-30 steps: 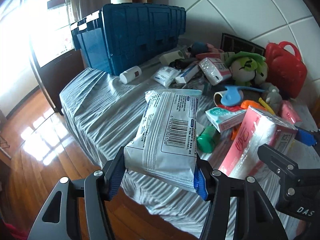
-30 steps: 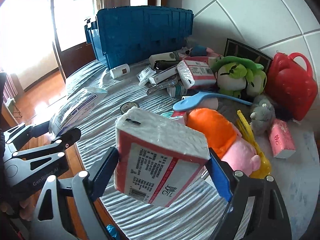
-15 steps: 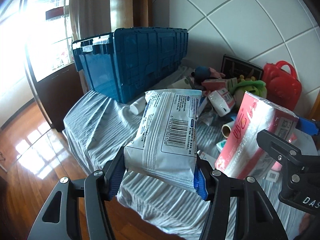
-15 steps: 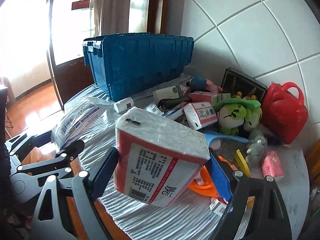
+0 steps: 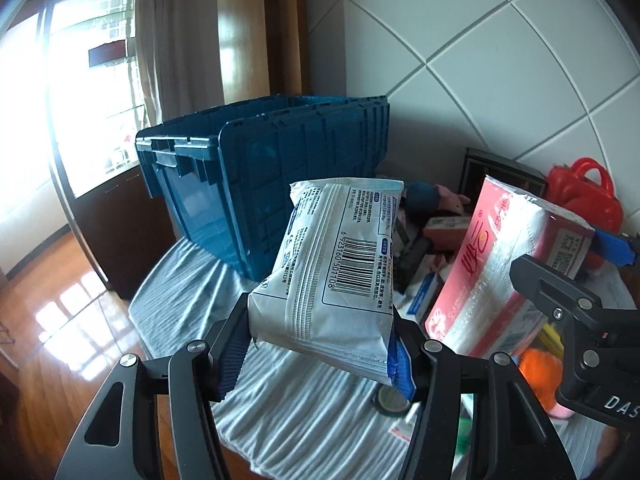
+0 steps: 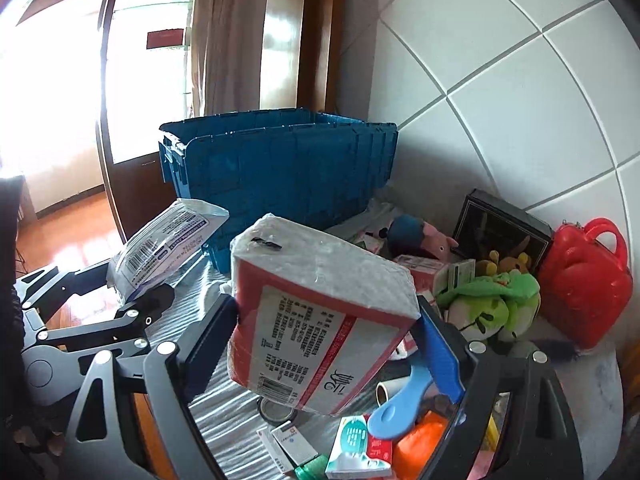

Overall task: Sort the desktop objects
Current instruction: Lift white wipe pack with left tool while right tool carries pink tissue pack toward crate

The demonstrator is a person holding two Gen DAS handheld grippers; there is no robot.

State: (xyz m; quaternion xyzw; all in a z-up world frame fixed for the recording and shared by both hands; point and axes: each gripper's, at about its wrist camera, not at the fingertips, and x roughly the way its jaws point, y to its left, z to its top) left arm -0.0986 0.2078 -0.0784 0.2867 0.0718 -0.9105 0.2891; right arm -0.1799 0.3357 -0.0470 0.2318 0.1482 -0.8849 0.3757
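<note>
My left gripper (image 5: 318, 354) is shut on a white and blue plastic pack (image 5: 336, 276) with a barcode, held up in the air over the table's left edge. My right gripper (image 6: 328, 350) is shut on a red and white tissue pack (image 6: 316, 320), also lifted. Each gripper's load shows in the other view: the tissue pack (image 5: 500, 272) to the right, the white pack (image 6: 168, 240) to the left. A large blue crate (image 5: 280, 184) stands ahead at the back left of the table, also in the right wrist view (image 6: 288, 172).
The table with a striped white cloth (image 5: 304, 412) holds clutter on the right: a green plush (image 6: 492, 308), a red bag (image 6: 584, 284), a black box (image 6: 500, 232), a blue scoop (image 6: 404, 404), small boxes and a tape roll (image 6: 276, 408). Wooden floor lies left.
Both grippers have risen and tilted up with their packs. The crate now sits lower and nearer the centre of both views, and less of the table shows.
</note>
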